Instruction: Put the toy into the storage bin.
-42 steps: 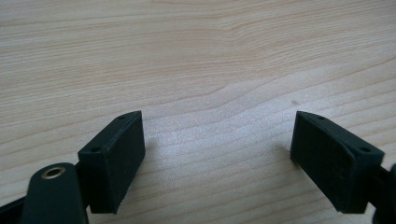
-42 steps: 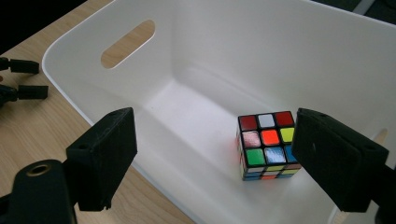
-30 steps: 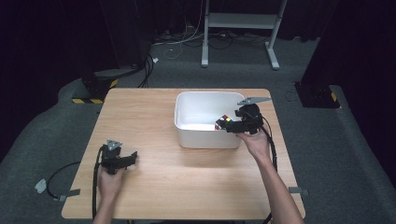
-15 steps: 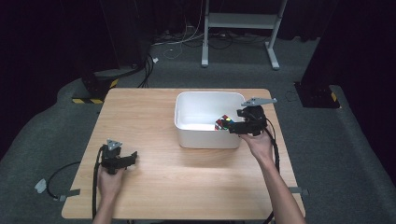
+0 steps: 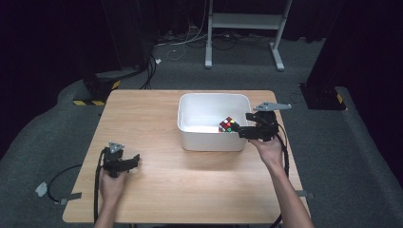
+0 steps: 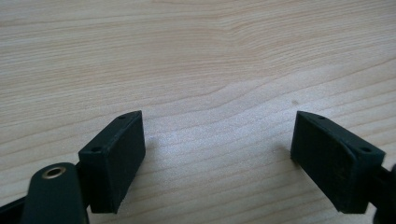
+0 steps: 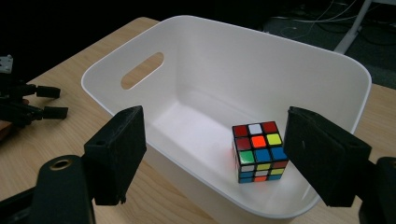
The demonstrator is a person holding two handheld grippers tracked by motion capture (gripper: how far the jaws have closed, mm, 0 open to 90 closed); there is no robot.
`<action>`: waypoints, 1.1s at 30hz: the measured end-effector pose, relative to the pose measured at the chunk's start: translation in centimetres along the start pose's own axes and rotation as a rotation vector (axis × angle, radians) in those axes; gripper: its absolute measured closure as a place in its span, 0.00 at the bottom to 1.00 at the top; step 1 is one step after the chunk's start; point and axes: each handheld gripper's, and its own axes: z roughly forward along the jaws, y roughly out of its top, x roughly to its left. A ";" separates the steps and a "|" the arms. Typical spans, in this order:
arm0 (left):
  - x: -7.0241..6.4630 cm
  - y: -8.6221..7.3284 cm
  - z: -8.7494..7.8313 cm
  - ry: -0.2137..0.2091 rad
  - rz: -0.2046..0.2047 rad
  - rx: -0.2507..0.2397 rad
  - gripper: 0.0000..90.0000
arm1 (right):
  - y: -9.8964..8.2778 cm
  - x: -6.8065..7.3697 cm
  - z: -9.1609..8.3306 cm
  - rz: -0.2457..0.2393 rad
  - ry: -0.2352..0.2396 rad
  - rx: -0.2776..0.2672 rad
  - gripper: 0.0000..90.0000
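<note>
A scrambled colour cube (image 5: 227,125) (image 7: 258,151) rests on the floor of a white bin (image 5: 211,96) (image 7: 224,28), near its right-hand wall. My right gripper (image 5: 242,129) (image 7: 219,140) hovers at that wall's rim, jaws wide apart and pointing into the bin, open with nothing between them; the cube lies beyond and below the jaws. My left gripper (image 5: 134,160) (image 6: 217,149) rests low over the bare wood at the table's front left, open and holding nothing. It also appears far off in the right gripper view as the left gripper (image 7: 28,102).
The wooden table (image 5: 190,180) has free room in front of and left of the bin. A handle slot (image 7: 142,70) is cut in the bin's far wall. Cables trail from both grippers. Beyond the table stand a metal frame (image 5: 244,21) and a yellow-black striped object (image 5: 90,100) on the floor.
My right gripper has drawn back a little to the right, away from the cube, which stays in the bin. The left gripper has not moved.
</note>
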 end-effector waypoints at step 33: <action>0.0 0.0 0.0 0.000 0.000 0.001 0.20 | -1.7 -0.4 -3.3 0.027 0.004 -0.104 0.25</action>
